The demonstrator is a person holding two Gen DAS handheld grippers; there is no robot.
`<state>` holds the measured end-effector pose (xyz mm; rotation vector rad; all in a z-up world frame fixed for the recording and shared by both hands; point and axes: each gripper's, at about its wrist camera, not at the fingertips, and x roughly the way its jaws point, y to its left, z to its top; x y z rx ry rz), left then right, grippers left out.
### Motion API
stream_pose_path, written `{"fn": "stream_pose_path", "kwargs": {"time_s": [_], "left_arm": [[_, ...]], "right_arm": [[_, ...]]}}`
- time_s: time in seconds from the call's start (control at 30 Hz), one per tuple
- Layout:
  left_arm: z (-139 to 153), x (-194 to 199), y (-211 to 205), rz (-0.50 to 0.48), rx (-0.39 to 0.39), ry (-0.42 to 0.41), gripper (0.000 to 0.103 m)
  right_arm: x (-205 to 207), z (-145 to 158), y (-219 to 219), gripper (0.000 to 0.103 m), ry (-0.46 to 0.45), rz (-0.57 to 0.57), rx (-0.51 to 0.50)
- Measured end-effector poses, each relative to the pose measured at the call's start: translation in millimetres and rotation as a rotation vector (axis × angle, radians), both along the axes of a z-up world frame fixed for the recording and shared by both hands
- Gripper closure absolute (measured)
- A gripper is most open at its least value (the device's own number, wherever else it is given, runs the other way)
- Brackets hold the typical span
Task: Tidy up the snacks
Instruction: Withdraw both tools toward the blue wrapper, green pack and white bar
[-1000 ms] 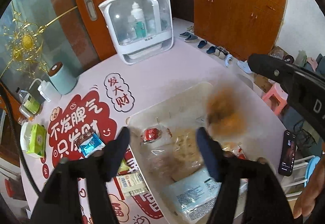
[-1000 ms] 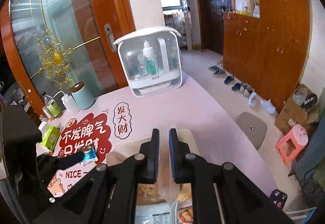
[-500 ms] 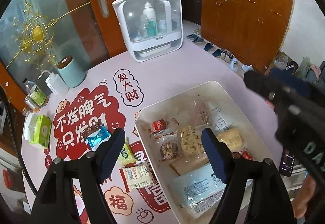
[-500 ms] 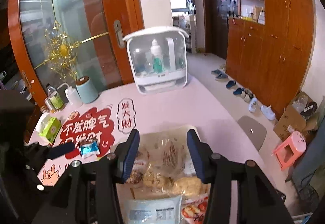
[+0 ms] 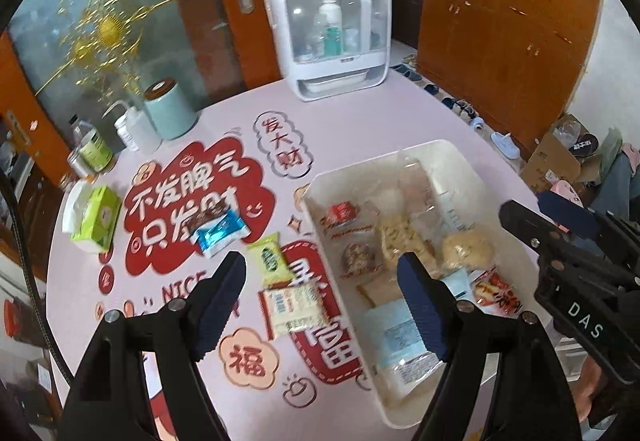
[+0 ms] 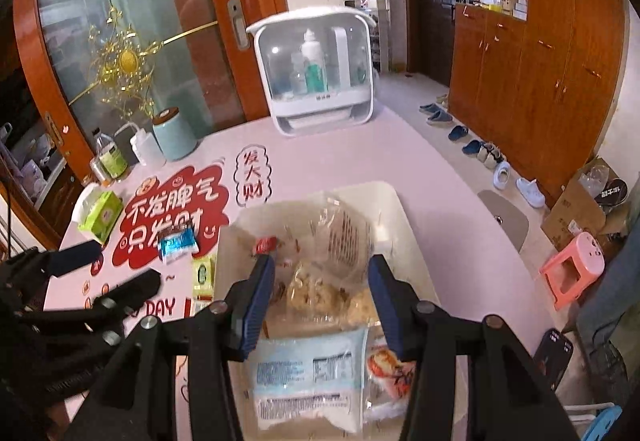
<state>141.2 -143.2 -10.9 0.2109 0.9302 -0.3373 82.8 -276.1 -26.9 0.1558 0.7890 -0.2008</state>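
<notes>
My left gripper (image 5: 322, 285) hangs with its jaws spread wide and nothing between them, above the table (image 5: 360, 121), over the left rim of the tray (image 5: 310, 197). My right gripper (image 6: 322, 295) is also open and empty, over the near half of the tray (image 6: 404, 217).

The tray is a cream rectangle whose long axis runs away from me toward the white cabinet (image 5: 330, 33) at the far edge of the table. It is packed with snacks: a pale blue packet (image 6: 308, 373) lies crosswise at the near end, with a red-printed packet (image 6: 390, 369) just beside it on the right and a large clear bag (image 6: 344, 237) beyond it toward the cabinet.

Three snacks lie on the table left of the tray, well seen only from my left camera. A blue wrapper (image 5: 218, 231) lies slanted on the red lettering, its long axis running from near-left to far-right. Nearer the tray, a small yellow-green packet (image 5: 272, 259) points roughly toward the cabinet, and a white labelled packet (image 5: 294, 307) touches its near end, lying crosswise. From the right camera, the white one is almost hidden behind my gripper.

A green tissue pack (image 5: 98, 219) sits farther left of the tray. The right camera alone shows a pink stool (image 6: 572, 269) on the floor right of the tray.
</notes>
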Motion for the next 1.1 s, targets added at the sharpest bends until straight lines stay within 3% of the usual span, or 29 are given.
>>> {"fn": "stream_pose_path", "kwargs": {"time_s": [0.53, 0.97, 1.1], "left_arm": [[-17.9, -3.7, 106.4, 0.166, 0.015, 0.060, 0.026], [8.0, 21.7, 187.3, 0.205, 0.105, -0.022, 0.026], [16.8, 35.8, 209.3, 0.203, 0.131, -0.054, 0.025]], "right_arm": [[-7.8, -25.0, 61.2, 0.054, 0.063, 0.082, -0.008], [4.0, -37.0, 123.5, 0.054, 0.007, 0.142, 0.057], [16.5, -46.2, 133.5, 0.054, 0.028, 0.152, 0.092]]}}
